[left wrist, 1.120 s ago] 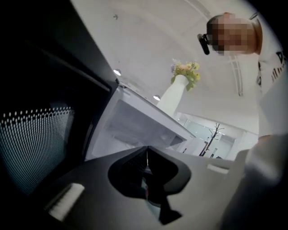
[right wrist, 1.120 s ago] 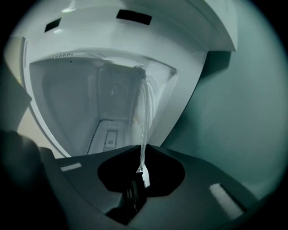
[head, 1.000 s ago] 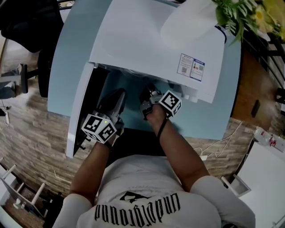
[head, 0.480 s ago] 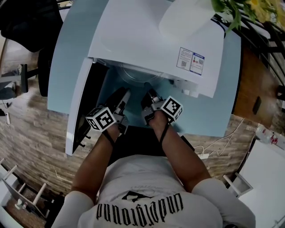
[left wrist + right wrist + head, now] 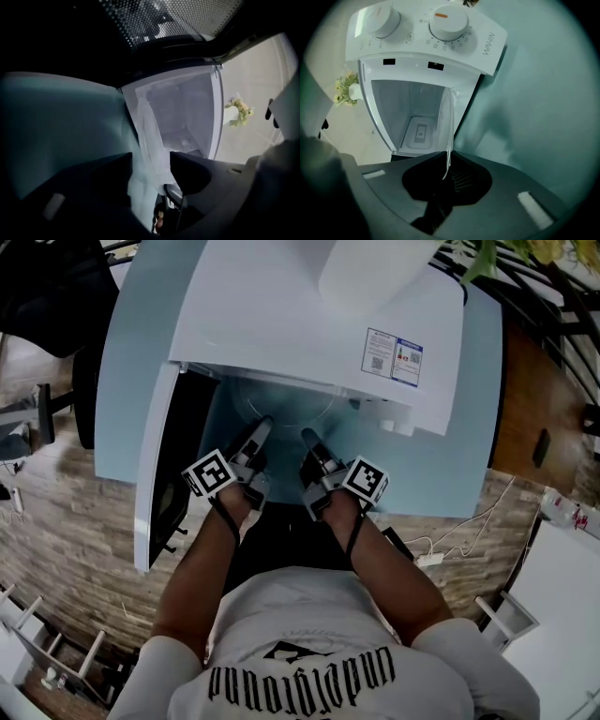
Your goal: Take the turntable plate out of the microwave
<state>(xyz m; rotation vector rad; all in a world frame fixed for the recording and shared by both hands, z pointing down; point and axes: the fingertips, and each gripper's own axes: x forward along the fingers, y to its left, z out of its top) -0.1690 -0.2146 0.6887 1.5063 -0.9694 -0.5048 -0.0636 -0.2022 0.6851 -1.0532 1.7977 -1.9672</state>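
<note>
A: Jaw status?

B: Right gripper (image 5: 447, 165) jaws are narrow and pinched on the plate (image 5: 448, 123) rim. I see the glass edge-on, running straight into them. Left gripper (image 5: 150, 165) jaws stand wide and have just been opening. The rim sits between them, but as far as I can see the pads aren't pressing on it.

A: So one grip carries it. Where's the plate?

B: Partly out of the microwave (image 5: 309, 306). The near edge is at the jaws. The part I can see hangs over the tabletop (image 5: 441, 460) in front of the opening. From the head view the rest is hidden under the microwave's top. The door (image 5: 155, 474) is swung open at my left, beside the left gripper.

A: How will it handle?

B: I'd judge it's glass: stiff, no give, heavyish for a rim pinch, slick under the pads. It breaks if dropped. With one grip at the rim it'll want to sag at the far side. I'd hold the near rim with both grippers, set apart, pads well onto the glass, and keep it level.

A: Delta vs a second ago?

B: Back then both grippers reached in under the microwave's front edge, and the head view showed no plate. Half a second ago its arc started to show. Now more of the disc is out and both hands sit further back toward me. The left marker cube has turned too: one face up now, two before.
</note>
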